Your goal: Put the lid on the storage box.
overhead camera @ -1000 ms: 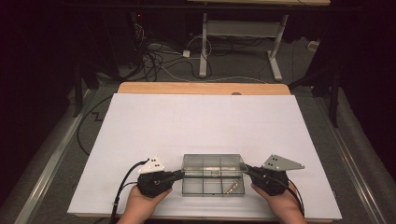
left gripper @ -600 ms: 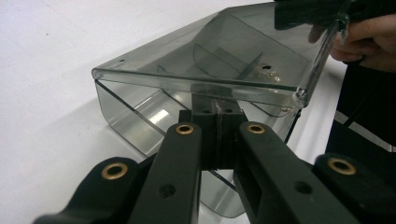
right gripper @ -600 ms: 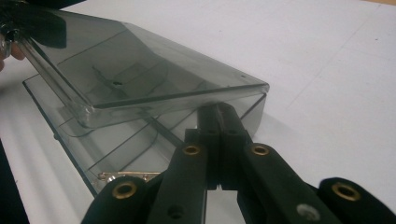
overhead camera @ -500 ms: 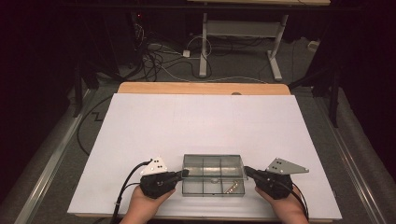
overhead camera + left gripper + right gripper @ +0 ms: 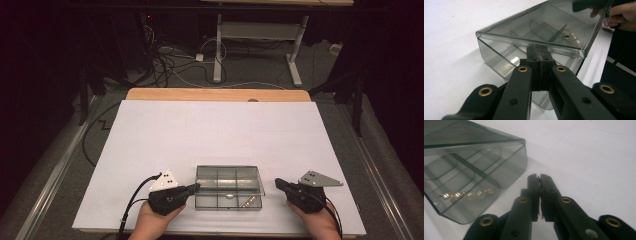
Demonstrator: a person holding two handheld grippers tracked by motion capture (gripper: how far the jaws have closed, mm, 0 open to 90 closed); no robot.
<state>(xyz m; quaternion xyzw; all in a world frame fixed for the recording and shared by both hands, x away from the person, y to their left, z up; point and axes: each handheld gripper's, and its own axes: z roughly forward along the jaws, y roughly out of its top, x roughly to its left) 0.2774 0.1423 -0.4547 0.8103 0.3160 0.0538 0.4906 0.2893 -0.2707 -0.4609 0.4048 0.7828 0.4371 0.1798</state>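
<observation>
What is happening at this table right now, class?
A person holds a tool in each hand at a white table. The left tool is shut, its tips against the left end of a smoky clear compartment box with its lid closed. The right tool is shut and sits apart from the box's right end. Small pearl-like beads lie inside.

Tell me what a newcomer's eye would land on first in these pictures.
The smoky clear compartment box near the front edge of the white table draws the eye, with small pearly beads in one of its compartments. The left gripper, jaws closed, presses against the box's left end, while the right gripper, jaws also closed, sits just clear of the box's right end.
</observation>
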